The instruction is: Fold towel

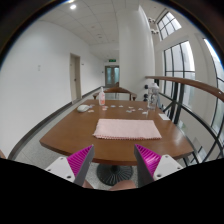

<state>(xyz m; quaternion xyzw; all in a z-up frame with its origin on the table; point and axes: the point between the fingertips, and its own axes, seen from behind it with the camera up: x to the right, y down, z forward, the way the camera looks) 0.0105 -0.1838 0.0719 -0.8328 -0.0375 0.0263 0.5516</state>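
A pale pink towel (127, 128) lies flat and spread out on a round brown wooden table (70, 130), near the table's front edge, well beyond my fingers. My gripper (112, 160) is open and empty, its magenta pads (77, 158) wide apart, held back from the table's edge and above the floor. The table's black round base (110, 175) shows between the fingers.
At the table's far side stand a white bowl (83, 107), a clear bottle (101, 97), a second bottle (152, 98) and a few small items (113, 109). A curved wooden handrail (190, 85) and tall windows run along the right. A corridor opens behind.
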